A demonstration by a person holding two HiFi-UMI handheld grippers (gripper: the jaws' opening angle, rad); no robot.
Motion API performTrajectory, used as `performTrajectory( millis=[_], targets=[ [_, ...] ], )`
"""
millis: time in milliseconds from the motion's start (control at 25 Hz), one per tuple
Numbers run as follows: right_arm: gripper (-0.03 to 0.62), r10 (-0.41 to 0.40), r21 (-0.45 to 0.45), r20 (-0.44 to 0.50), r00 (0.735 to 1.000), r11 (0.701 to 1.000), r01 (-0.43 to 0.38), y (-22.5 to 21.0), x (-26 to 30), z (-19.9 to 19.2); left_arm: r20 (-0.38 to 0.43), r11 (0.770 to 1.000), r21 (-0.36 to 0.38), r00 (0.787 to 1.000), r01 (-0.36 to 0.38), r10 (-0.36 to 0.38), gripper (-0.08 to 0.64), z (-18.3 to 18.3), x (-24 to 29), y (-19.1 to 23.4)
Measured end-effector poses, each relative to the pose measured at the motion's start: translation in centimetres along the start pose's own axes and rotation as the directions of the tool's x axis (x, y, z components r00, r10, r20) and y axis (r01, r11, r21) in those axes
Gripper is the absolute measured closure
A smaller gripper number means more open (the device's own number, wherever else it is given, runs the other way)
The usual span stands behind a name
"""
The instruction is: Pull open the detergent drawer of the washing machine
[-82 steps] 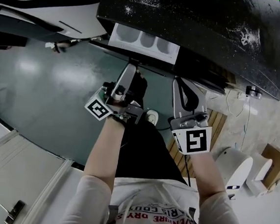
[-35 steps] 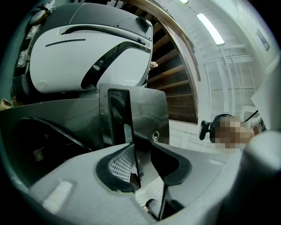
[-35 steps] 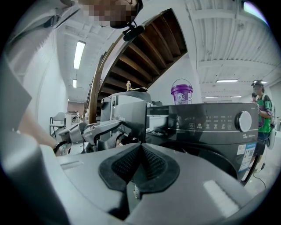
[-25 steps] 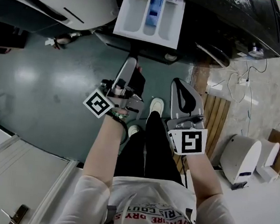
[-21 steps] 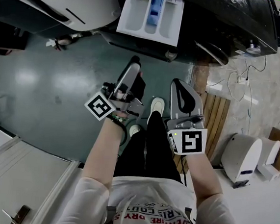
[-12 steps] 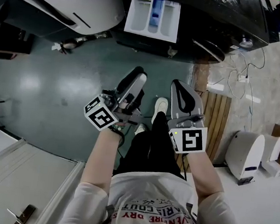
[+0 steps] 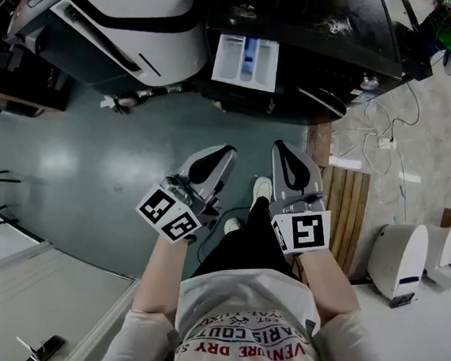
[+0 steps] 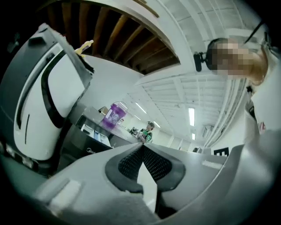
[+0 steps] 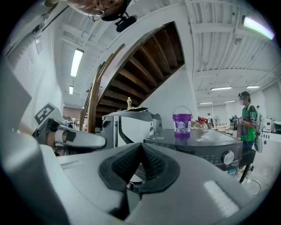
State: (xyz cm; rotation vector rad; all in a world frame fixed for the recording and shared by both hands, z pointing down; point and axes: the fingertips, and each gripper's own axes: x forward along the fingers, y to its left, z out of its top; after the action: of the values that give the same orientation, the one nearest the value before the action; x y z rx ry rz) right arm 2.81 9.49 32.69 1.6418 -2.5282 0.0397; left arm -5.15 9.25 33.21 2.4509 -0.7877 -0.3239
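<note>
Legible print and signs. Shirt [image 7: 246, 336], seen upside down in the head view: two lines of capitals, of which "VENTURE DRY" and "RIS COUT" can be read. Left marker cube [image 7: 168, 215] on the left tool [image 7: 225, 150] and right marker cube [image 7: 304, 232] on the right tool [image 7: 282, 148]: black-and-white square code patterns, no letters. Purple bucket [image 9: 182, 123]: white label, print too small to read.

Drawer [image 7: 229, 62] white w/ blue insert; bucket [image 9: 182, 121] purple; floor [image 7: 76, 169] teal.

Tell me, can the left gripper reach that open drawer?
Probably yes: only bare floor lies between the left gripper, jaws just closed on nothing, and the detergent drawer, though it must move forward.
</note>
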Motion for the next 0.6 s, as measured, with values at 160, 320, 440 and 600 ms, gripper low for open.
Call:
performTrajectory(
  millis=[160,320,440,600],
  targets=[
    [0.592,0.012,-0.024,0.031,0.999,1.000,-0.012,0.8,-1.7,3.2,-0.069,0.979,0.205,0.997,-0.015,0.029,0.560,2.1,-1.5,-3.5],
    [0.592,0.013,-0.008,0.064,0.998,1.000,-0.013,1.7,-3.9,6.5,-0.079,0.934,0.351,0.992,-0.065,0.099,0.560,4.3,-3.2,-5.5],
    [0.592,0.031,-0.013,0.078,0.996,0.999,-0.030,2.5,-5.6,8.3,-0.069,0.888,0.448,0.987,-0.102,0.148,0.560,5.7,-4.1,-6.9],
    [0.592,0.047,-0.020,0.098,0.994,0.999,-0.045,3.4,-7.4,10.2,-0.059,0.816,0.562,0.977,-0.138,0.206,0.560,6.8,-5.1,-8.4]
  ],
)
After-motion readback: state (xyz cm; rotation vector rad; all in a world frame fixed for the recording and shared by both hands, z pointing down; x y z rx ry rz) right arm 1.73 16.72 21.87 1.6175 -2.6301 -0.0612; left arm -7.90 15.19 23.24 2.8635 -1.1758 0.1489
